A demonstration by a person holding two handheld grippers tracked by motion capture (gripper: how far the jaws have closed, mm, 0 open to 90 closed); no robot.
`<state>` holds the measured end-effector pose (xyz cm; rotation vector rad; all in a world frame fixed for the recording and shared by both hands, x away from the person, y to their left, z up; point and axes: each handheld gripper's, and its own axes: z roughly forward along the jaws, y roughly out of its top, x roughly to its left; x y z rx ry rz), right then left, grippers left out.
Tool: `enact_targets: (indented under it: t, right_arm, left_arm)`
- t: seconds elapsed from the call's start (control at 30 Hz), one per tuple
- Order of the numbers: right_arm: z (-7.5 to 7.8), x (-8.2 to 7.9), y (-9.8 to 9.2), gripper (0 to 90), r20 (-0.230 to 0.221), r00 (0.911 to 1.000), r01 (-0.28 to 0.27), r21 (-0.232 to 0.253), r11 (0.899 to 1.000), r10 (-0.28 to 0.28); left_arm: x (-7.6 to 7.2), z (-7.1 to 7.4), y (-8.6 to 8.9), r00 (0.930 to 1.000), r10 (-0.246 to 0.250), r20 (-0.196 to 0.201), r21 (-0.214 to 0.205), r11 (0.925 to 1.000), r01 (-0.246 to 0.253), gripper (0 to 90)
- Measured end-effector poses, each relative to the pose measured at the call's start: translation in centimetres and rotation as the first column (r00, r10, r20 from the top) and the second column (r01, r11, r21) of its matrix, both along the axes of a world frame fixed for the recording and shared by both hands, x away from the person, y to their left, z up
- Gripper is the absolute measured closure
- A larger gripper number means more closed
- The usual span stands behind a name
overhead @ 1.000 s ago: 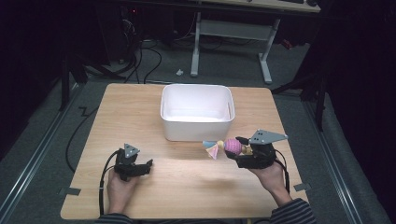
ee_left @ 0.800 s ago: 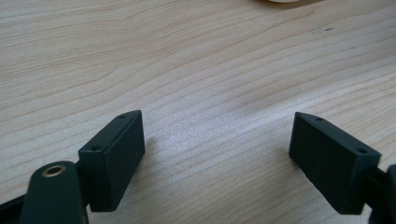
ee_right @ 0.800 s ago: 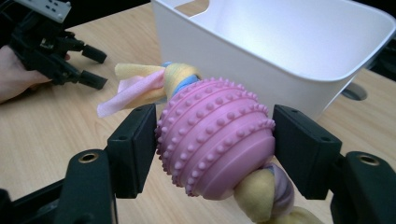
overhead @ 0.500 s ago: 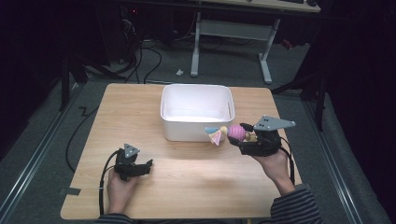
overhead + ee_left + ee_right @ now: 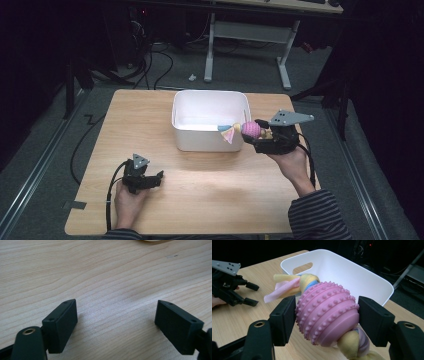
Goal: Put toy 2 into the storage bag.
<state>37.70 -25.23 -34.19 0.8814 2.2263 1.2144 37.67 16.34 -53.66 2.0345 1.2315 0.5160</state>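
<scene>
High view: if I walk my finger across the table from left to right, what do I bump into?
Left gripper, open on the wood → white bin → pink spiky ball toy with cloth tails → right gripper clamped on it.

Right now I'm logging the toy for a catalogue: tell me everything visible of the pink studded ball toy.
The pink studded rubber-looking ball toy is threaded on a knotted yellow, pink and blue fabric strip, whose ends stick out either side. It is clamped between the right gripper's black fingers, held in the air beside the white plastic bin's near right corner.
</scene>
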Motion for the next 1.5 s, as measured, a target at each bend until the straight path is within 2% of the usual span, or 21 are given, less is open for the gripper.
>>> enact_targets:
  t: [0.1, 0.33, 0.5, 0.67, 0.87, 1.03, 1.3, 1.5]
  right_arm:
    - [0.4, 0.7, 0.1, 33.6, -0.008, 1.0, -0.001, 0.017, 1.0, 0.001]
    - [0.8, 2.6, 0.8, 33.6, -0.03, 0.9995, 0.013, 0.013, 1.0, -0.012]
    - [0.7, 3.8, 1.7, 33.6, -0.031, 0.9994, 0.015, -0.028, 0.999, -0.016]
    - [0.9, 4.7, 2.2, 33.6, -0.038, 0.9988, 0.031, -0.047, 0.998, -0.033]
    - [1.0, 6.0, 2.1, 33.5, -0.066, 0.9961, 0.054, -0.058, 0.997, -0.058]
    - [0.5, 7.0, 2.2, 33.4, -0.078, 0.9932, 0.08, -0.082, 0.993, -0.086]
    - [-0.6, 8.4, 2.2, 33.3, -0.128, 0.9837, 0.113, -0.106, 0.988, -0.126]
    - [-1.3, 9.0, 2.5, 33.1, -0.154, 0.9786, 0.117, -0.131, 0.984, -0.137]
  left_arm:
    - [0.0, 0.0, 0.0, 1.0, -0.001, 0.0, 0.0, 1.0, 0.001, 18.8]
    - [0.0, 0.0, 0.0, 1.0, -0.003, 0.0, 0.001, 1.0, 0.003, 18.9]
    - [0.0, 0.0, 0.0, 1.0, -0.003, 0.0, 0.001, 1.0, 0.003, 18.9]
    - [0.0, 0.0, 0.0, 1.0, -0.004, 0.0, 0.002, 1.0, 0.004, 18.9]
    - [0.0, 0.0, 0.0, 1.0, -0.005, 0.0, 0.001, 1.0, 0.005, 18.9]
    - [0.0, 0.0, 0.0, 1.0, -0.005, 0.0, 0.001, 1.0, 0.005, 18.9]
    - [0.0, 0.0, 0.0, 1.0, -0.004, 0.0, 0.0, 1.0, 0.004, 18.9]
    - [0.0, 0.0, 0.0, 1.0, -0.005, 0.0, 0.0, 1.0, 0.005, 18.9]
